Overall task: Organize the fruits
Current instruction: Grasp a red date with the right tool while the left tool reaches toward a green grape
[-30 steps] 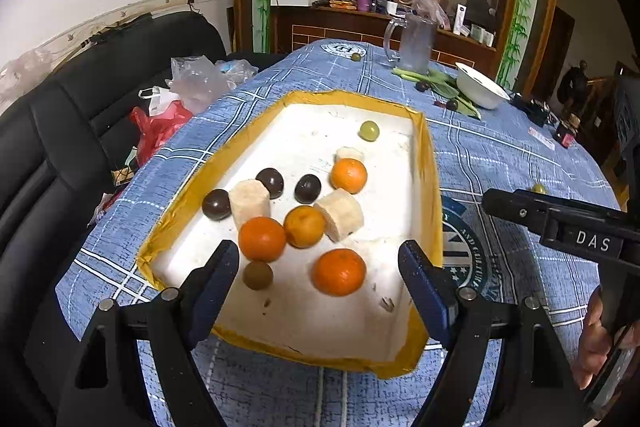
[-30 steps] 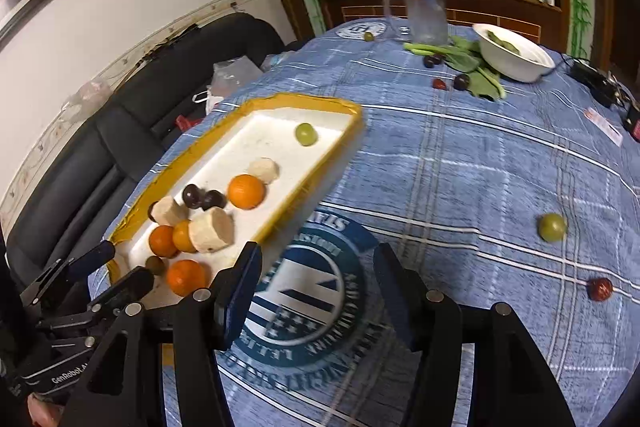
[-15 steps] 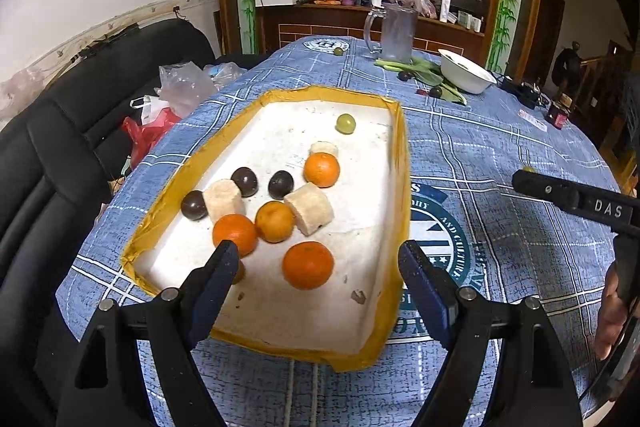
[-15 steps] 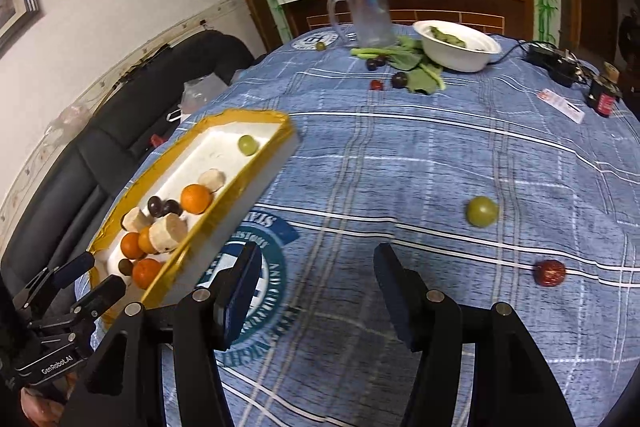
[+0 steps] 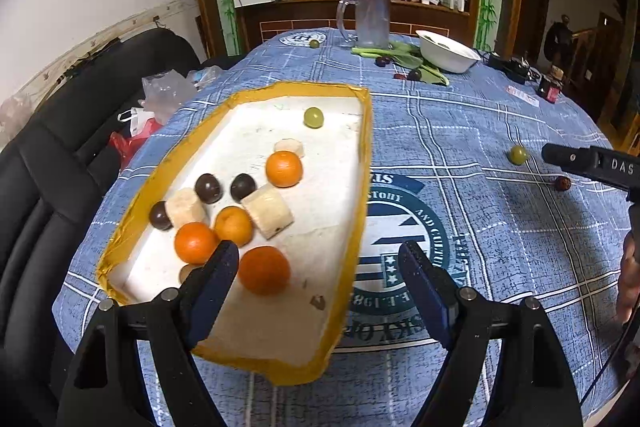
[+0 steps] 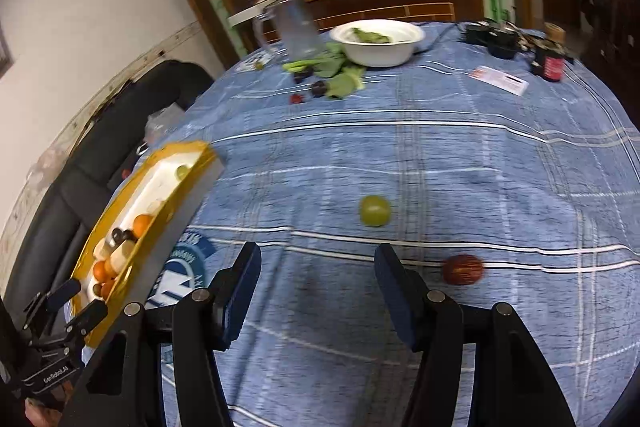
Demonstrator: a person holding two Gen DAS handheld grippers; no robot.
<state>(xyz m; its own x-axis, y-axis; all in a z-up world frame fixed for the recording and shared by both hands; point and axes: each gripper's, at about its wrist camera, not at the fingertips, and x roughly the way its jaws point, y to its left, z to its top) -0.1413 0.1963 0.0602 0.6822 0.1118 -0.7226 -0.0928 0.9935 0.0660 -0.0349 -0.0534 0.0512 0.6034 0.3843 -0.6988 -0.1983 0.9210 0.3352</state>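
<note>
A white tray with a yellow rim holds several oranges, dark round fruits, pale cut chunks and a green grape. My left gripper hangs open and empty over the tray's near right rim. On the blue cloth to the right lie a loose green fruit and a red fruit. My right gripper is open and empty; the green fruit is just ahead of it and the red one just right of its right finger. In the left wrist view both fruits lie at the far right.
At the table's far side stand a glass mug and a white bowl, with green leaves and small dark fruits beside them. A black sofa with plastic bags runs along the left. A card and a jar sit at the far right.
Both grippers have moved right. The tray has slid left in both views. The green and red fruits have come close to the right gripper's fingers. Both grippers stay open.
</note>
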